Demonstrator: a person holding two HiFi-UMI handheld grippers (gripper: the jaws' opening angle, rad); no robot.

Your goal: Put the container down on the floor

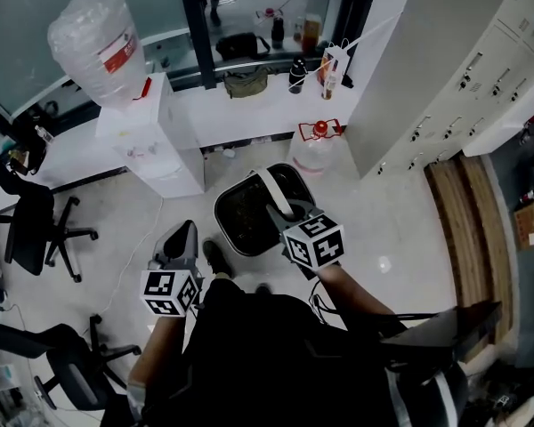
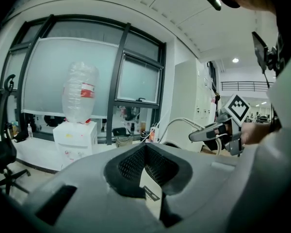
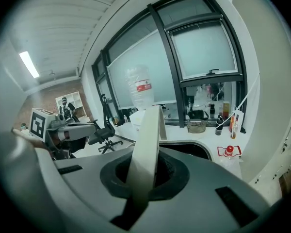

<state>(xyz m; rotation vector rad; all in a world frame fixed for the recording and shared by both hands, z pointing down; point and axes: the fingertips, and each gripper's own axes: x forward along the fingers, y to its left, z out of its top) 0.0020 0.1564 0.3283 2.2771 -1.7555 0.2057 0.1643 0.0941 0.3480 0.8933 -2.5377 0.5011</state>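
The right gripper (image 1: 274,210) is clamped tight on the white bail handle (image 1: 277,190), so the black container (image 1: 240,225) apparently hangs from that one grip. The left gripper (image 1: 182,237), jaws together on nothing, rides alongside unneeded. The container is over bare floor (image 1: 383,229) short of the water jug (image 1: 318,154) and water dispenser (image 1: 156,140), seemingly leaving room to lower it.

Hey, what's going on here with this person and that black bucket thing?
A person holds a gripper in each hand. The right gripper is shut on the white handle of a black container, near a water dispenser. The left gripper is off to the side, away from it. Whether the container already rests on the floor cannot be told.
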